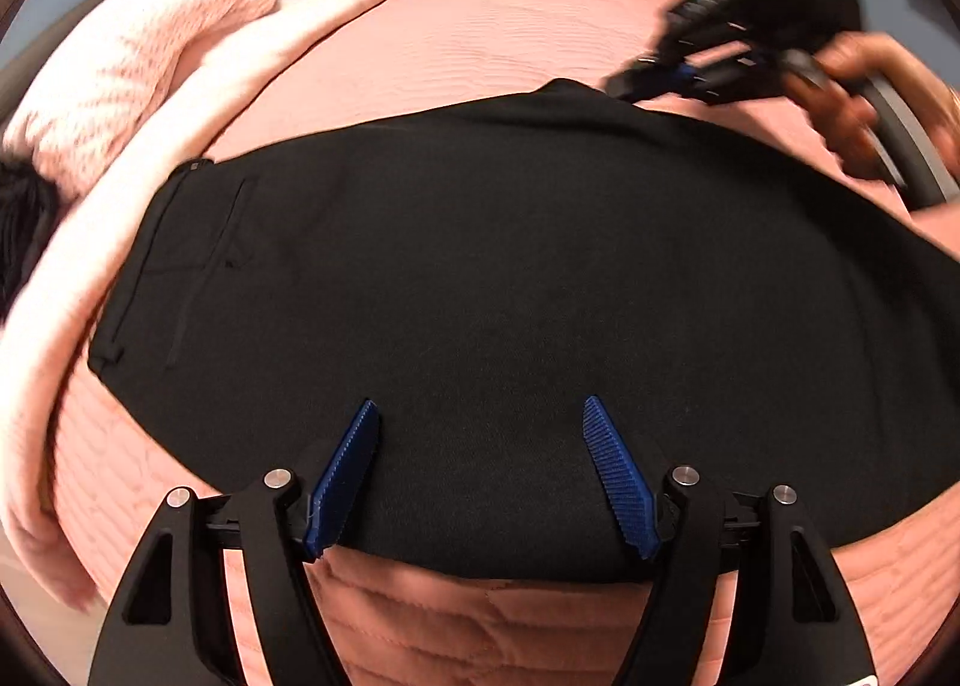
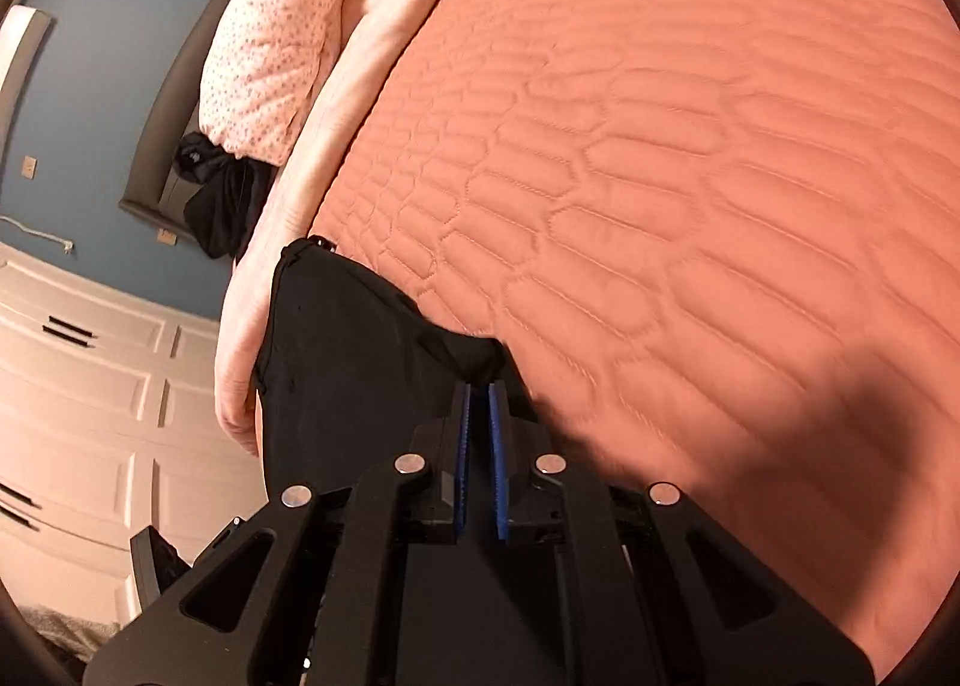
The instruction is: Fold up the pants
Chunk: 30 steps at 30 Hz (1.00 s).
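At far left I see a pale pink blanket [image 1: 120, 104] bunched by the bed's edge. The black pants [image 1: 480, 278] lie spread flat on the salmon quilted bed [image 1: 480, 32], waistband and pocket toward the left, apparently already doubled leg over leg (I judge this from the single broad panel). My left gripper [image 1: 483, 482] hovers over their near edge, jaws wide apart, holding nothing. At right, my right gripper [image 2: 479, 446] is nearly closed, pinching a fold of the pants' far edge. The crosswise folds look still undone.
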Each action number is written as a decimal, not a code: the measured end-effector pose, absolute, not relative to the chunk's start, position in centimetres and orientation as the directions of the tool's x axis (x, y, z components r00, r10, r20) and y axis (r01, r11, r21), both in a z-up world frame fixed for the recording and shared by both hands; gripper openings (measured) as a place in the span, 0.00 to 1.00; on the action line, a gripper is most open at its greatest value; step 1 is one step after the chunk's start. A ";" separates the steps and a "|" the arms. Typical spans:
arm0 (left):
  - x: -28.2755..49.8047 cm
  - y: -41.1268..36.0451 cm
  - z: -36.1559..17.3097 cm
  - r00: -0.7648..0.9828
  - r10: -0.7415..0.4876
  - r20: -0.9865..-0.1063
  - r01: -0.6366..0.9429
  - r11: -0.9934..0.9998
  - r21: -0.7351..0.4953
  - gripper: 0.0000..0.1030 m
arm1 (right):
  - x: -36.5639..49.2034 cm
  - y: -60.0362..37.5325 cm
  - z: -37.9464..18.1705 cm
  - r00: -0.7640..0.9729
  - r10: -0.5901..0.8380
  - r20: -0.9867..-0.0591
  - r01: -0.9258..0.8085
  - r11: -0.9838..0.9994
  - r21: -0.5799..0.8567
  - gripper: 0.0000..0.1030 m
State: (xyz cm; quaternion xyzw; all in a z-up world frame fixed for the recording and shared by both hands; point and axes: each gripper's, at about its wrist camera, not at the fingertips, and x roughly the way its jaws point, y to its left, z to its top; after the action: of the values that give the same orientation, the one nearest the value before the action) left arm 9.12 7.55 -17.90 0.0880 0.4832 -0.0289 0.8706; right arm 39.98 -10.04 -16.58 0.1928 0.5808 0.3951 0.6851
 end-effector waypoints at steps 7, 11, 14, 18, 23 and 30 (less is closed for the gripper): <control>10.0 8.4 -18.2 0.523 0.006 -0.852 0.129 0.988 0.086 0.72 | 37.3 -9.1 -14.7 -0.113 0.750 -0.652 -0.467 0.539 0.701 0.07; 9.9 8.5 -18.2 0.530 0.006 -0.848 0.137 0.986 0.093 0.73 | 38.8 -10.1 -14.0 -0.023 0.780 -0.625 -0.444 0.553 0.705 0.07; 10.2 9.0 -18.2 0.528 -0.001 -0.849 0.137 0.987 0.084 0.73 | 40.9 -11.5 -14.2 0.026 0.794 -0.607 -0.367 0.572 0.734 0.54; 9.7 8.9 -18.1 0.528 -0.003 -0.849 0.140 0.987 0.083 0.73 | 39.8 -11.4 -14.3 -0.039 0.802 -0.596 -0.400 0.534 0.745 0.72; 9.8 9.1 -18.2 0.533 -0.001 -0.846 0.136 0.987 0.085 0.74 | 36.0 -10.2 -13.6 -0.130 0.796 -0.591 -0.512 0.457 0.728 0.72; 10.1 8.9 -18.3 0.533 0.009 -0.846 0.120 0.989 0.087 0.74 | 36.0 -7.2 -13.7 -0.197 0.805 -0.560 -0.550 0.383 0.742 0.72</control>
State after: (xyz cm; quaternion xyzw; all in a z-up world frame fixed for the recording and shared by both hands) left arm 10.06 8.91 -18.25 0.0672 0.4821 -0.0318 0.8729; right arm 35.99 -7.17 -13.72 0.1157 0.5504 0.5434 0.6232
